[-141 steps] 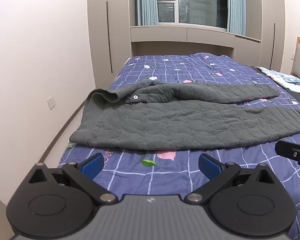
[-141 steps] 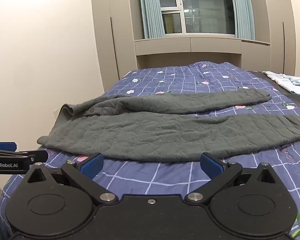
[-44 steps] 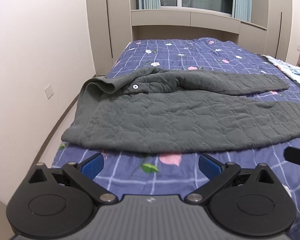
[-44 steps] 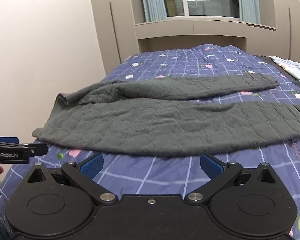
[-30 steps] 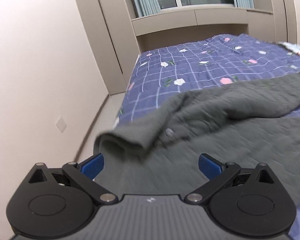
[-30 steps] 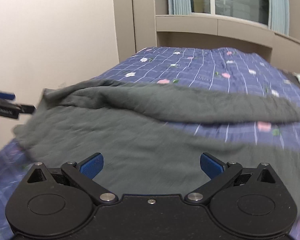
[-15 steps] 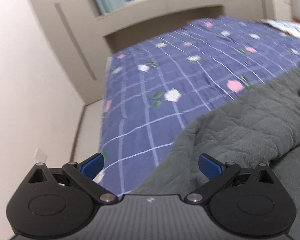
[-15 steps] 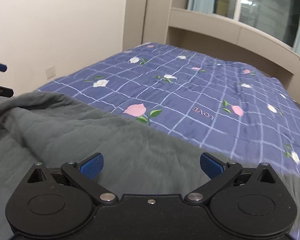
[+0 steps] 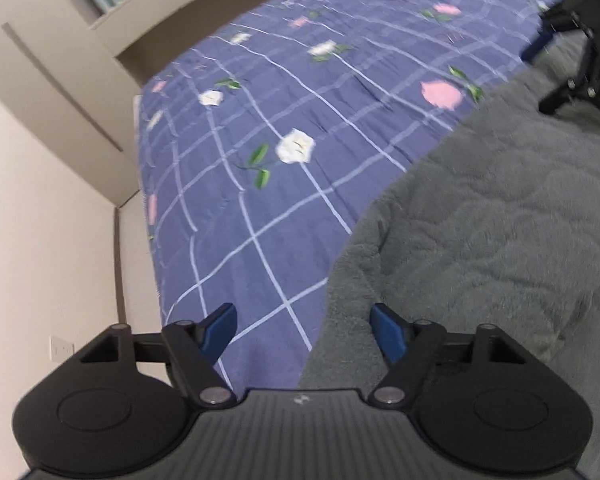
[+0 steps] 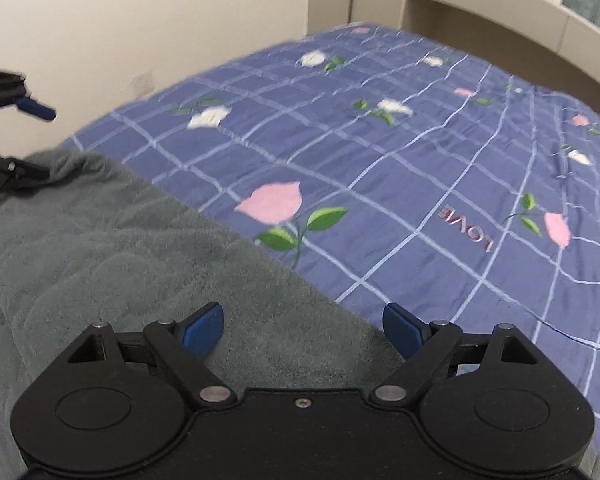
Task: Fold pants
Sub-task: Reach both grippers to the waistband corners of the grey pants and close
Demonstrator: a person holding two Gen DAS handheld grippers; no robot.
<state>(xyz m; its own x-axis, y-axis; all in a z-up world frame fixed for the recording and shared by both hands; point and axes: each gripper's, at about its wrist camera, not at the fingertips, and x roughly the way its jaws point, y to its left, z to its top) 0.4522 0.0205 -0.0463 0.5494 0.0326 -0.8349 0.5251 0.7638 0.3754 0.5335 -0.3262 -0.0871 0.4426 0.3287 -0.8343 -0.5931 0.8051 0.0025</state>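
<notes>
The grey quilted pants (image 9: 500, 240) lie on the bed, filling the right of the left wrist view and the lower left of the right wrist view (image 10: 100, 264). My left gripper (image 9: 304, 328) is open, low over the far edge of the pants at the waist end, the edge running between its fingers. My right gripper (image 10: 302, 330) is open, low over the far edge of the pants further along. Each gripper shows in the other's view: the right one (image 9: 572, 60), the left one (image 10: 8, 136).
The bed has a purple checked cover with flowers (image 9: 280, 160), also in the right wrist view (image 10: 420, 160). A beige wall (image 9: 32, 240) and a gap to the floor run along the bed's left side. Cupboards (image 10: 480, 8) stand beyond the bed's far end.
Both grippers have moved from the near side of the bed forward over the pants to their far edge and dropped low. Both jaws have narrowed a little but stay open.
</notes>
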